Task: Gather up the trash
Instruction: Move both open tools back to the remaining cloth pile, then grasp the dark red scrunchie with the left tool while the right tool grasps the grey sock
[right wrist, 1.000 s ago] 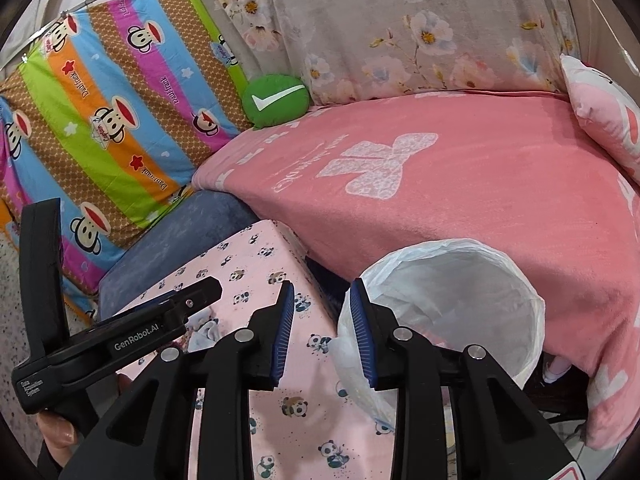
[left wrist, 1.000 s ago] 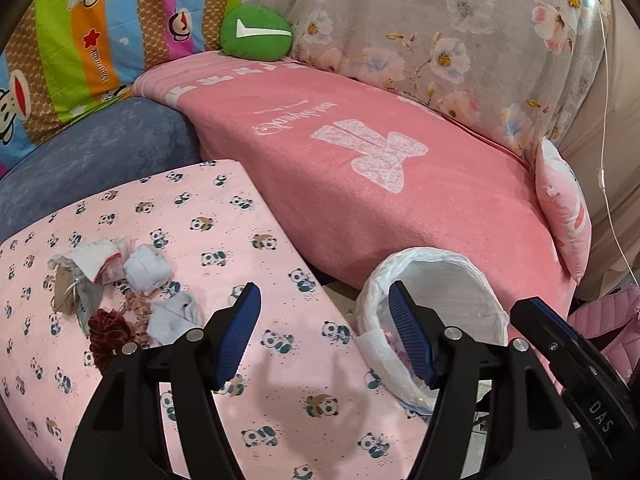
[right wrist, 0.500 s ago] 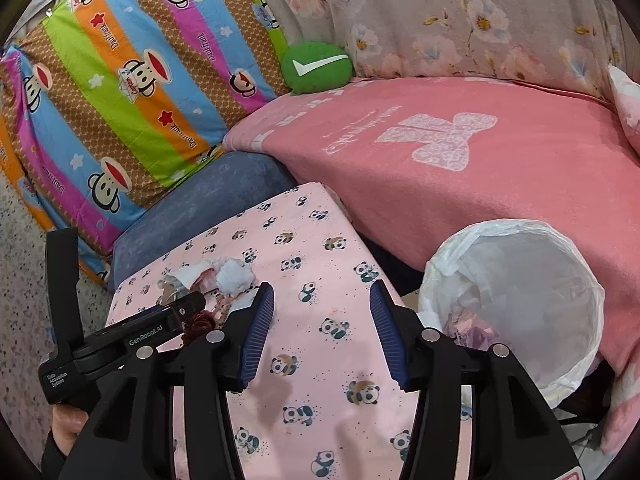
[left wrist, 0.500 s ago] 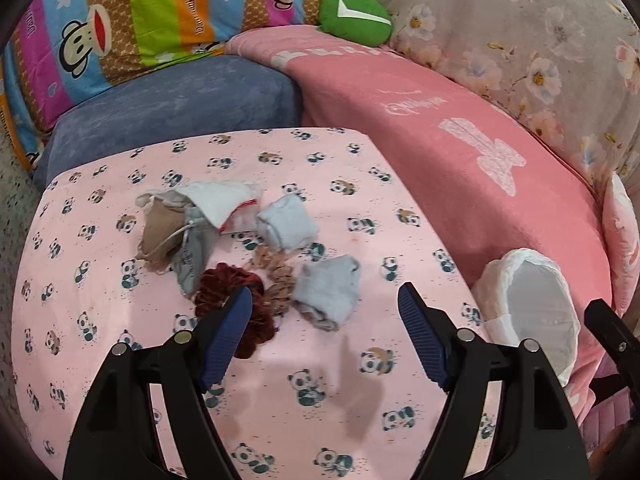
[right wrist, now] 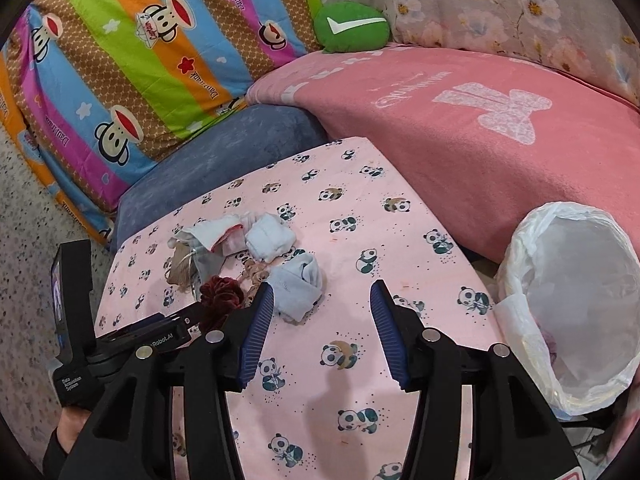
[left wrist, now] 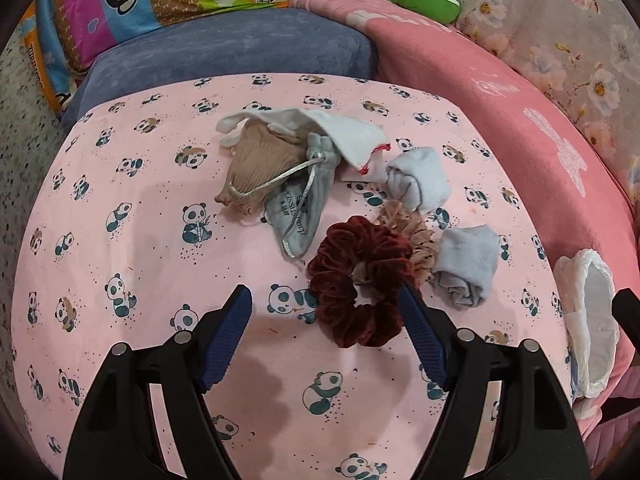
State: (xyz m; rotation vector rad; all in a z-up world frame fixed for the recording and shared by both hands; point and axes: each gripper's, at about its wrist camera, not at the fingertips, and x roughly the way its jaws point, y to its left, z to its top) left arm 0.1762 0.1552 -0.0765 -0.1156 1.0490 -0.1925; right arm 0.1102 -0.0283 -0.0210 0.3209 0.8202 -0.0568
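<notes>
Both tongs, left tongs (left wrist: 324,312) and right tongs (right wrist: 320,312), hang released and empty over the panda-print tabletop (left wrist: 120,240), so I'd say pickup is starting: next, clamp the maroon scrunchie (left wrist: 360,280) and carry it to the lined bin (right wrist: 576,304) beside the tabletop.

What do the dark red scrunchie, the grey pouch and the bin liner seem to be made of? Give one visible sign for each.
Scrunchie: looks like velvet, with a soft sheen on deep gathered folds.
Pouch: probably a smooth woven or satin-like cloth; it lies flat, carries print and has a shiny silver drawstring.
Bin liner: thin plastic film, translucent white, crinkled at the rim.
</notes>
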